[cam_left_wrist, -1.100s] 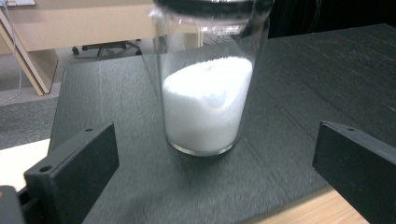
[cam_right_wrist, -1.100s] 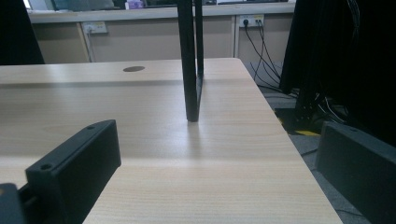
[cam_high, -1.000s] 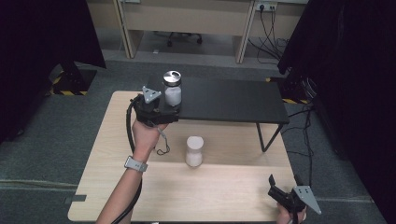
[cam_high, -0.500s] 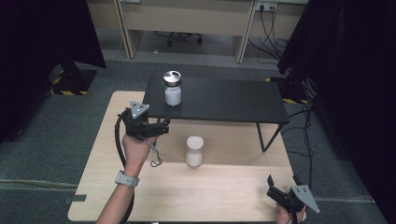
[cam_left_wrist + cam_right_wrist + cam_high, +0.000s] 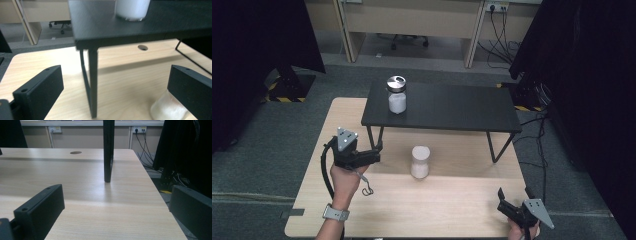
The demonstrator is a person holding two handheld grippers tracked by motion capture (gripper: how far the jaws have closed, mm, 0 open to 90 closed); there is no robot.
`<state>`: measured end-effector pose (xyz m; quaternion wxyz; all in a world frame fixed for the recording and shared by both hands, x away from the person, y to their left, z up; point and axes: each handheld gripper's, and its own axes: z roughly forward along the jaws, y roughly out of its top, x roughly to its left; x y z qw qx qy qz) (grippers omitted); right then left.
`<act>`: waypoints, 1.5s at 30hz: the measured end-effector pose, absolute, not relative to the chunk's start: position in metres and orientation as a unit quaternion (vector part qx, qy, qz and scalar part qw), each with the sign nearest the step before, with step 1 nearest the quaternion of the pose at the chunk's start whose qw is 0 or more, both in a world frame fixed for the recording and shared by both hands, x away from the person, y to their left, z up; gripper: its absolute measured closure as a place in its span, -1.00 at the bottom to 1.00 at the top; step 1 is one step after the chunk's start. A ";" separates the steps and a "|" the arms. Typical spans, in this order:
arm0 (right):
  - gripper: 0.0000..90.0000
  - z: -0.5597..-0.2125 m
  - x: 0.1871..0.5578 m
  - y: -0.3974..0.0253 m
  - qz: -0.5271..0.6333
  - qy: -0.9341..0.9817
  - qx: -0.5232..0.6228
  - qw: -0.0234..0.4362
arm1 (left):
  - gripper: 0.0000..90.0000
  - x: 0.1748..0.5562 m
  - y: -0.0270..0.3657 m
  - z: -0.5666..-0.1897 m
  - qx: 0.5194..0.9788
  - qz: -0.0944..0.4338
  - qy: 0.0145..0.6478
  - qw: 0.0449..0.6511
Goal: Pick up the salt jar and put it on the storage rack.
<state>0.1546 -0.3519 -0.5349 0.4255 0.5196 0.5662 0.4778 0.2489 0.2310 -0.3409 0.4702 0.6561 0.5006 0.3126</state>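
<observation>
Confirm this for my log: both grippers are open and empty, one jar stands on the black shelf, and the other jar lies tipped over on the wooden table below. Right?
Not quite. The high view shows the other jar standing upright on the wooden table, not tipped over. The rest holds: left gripper and right gripper open and empty, one jar on the black shelf.

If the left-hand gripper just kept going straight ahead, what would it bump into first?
Probably the black shelf's front leg, dead ahead between the open jaws of the left gripper. The white jar sits off to one side.
</observation>
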 end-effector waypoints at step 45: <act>-0.99 -0.530 0.158 -0.347 0.451 0.598 0.503 0.432 | -1.00 0.200 0.298 -0.446 0.643 0.285 0.561 0.437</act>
